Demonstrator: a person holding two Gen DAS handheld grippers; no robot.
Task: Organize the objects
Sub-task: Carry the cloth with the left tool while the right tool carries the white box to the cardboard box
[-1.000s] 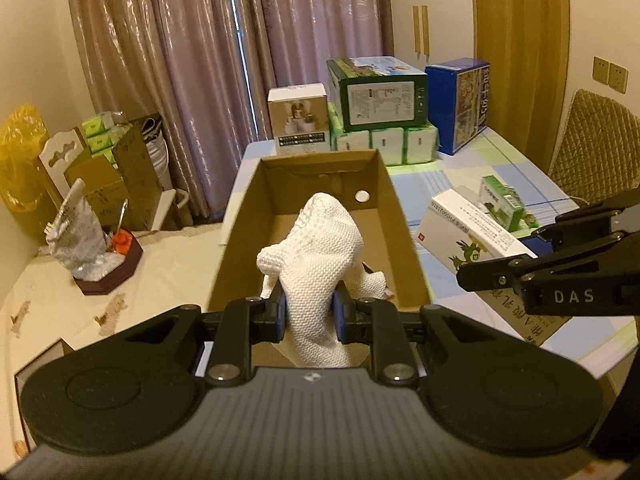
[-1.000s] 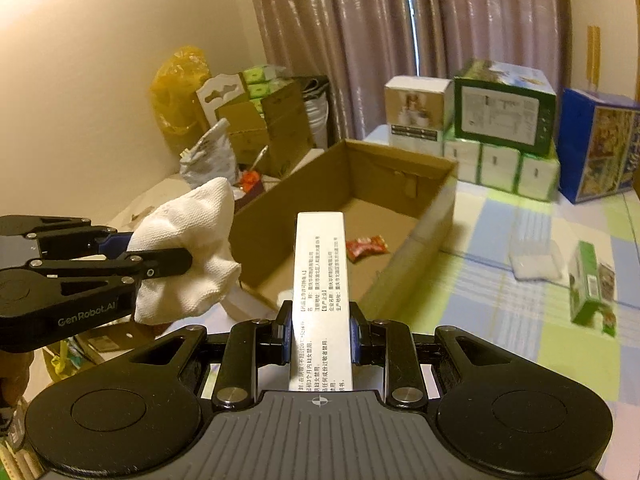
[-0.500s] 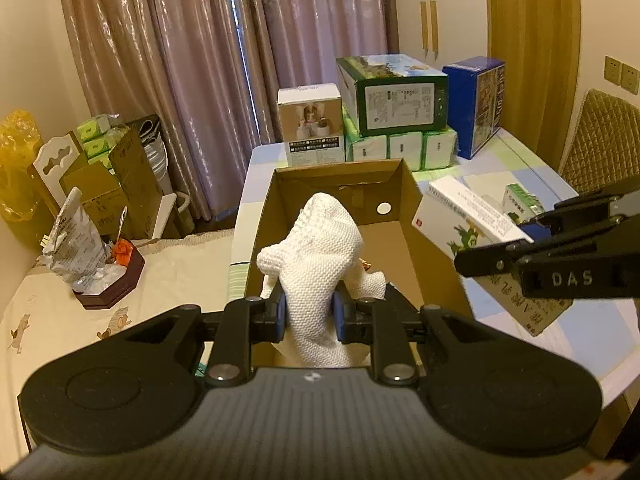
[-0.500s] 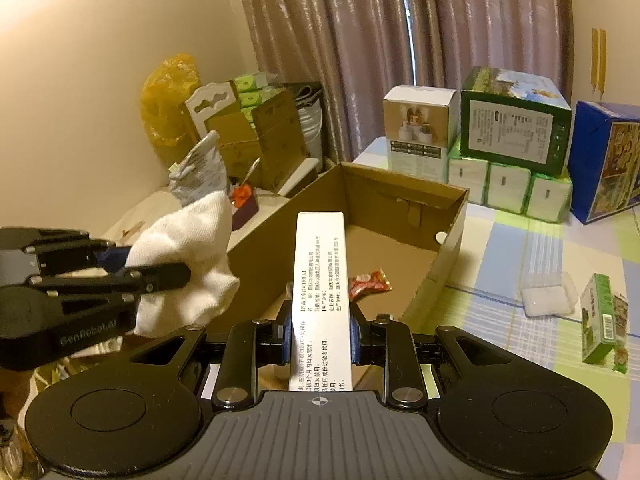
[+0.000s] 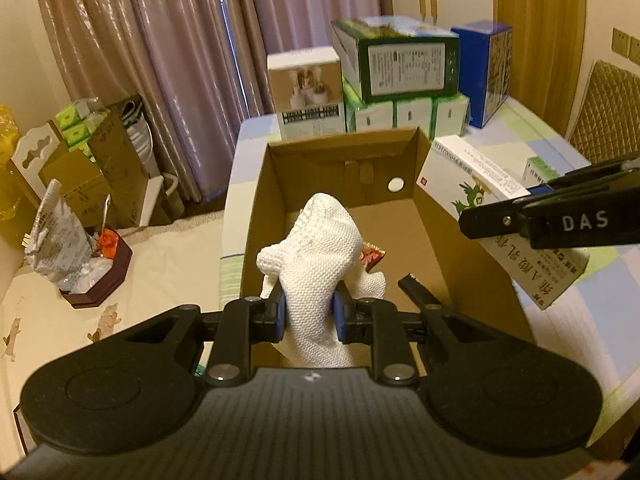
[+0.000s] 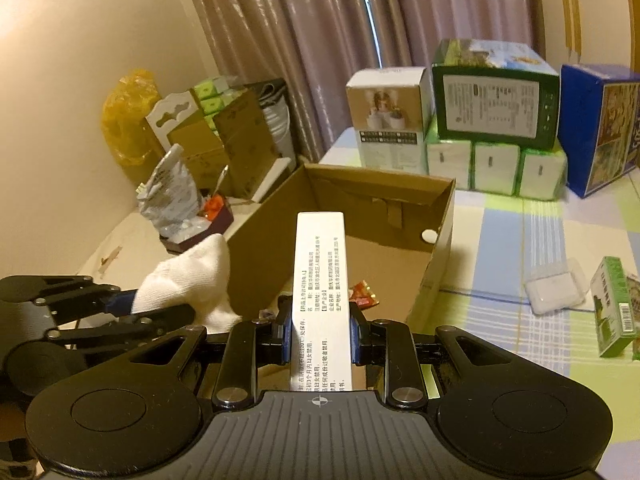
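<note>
L gripper point(image 5: 308, 312): jaws closed on white knit cloth point(image 5: 320, 256); cloth bunched, stands up between the pads, lower end hangs below them
R gripper point(image 6: 320, 330): jaws clamped on long white carton point(image 6: 320, 280), printed side up, carton runs fwd past the jaw tips
Cardboard box point(image 5: 400, 148): open-top, directly ahead of L jaws; cloth sits over its near end. In R view box point(image 6: 380, 196) lies ahead of R jaws, carton tip over box interior
Red wrapper point(image 6: 363, 295): on box floor, just R of carton in R view; in L view part-hidden behind cloth point(image 5: 372, 257)
R gripper seen from L cam point(image 5: 560, 220): to R of L jaws, above box's R wall, carton point(image 5: 500, 208) held tilted across that wall
L gripper seen from R cam point(image 6: 132, 312): to L of R jaws, cloth point(image 6: 192, 280) at box's L wall; whether cloth touches wall – cannot tell
Bench point(image 6: 520, 232): checked cover, carries box
Clear plastic case point(image 6: 554, 292): on bench, well R of R jaws, apart from box
Small green box point(image 6: 612, 308): on bench, just R of clear case
Stacked boxes point(image 5: 396, 68): on bench beyond box's far wall, white, green and blue packs
Black item point(image 5: 416, 290): inside box, near R corner, just ahead-R of L jaws; type unclear
Curtains point(image 5: 160, 40): behind bench, drawn
Side clutter point(image 5: 72, 240): floor-level, L of L jaws, foil bag in a dark tray
</note>
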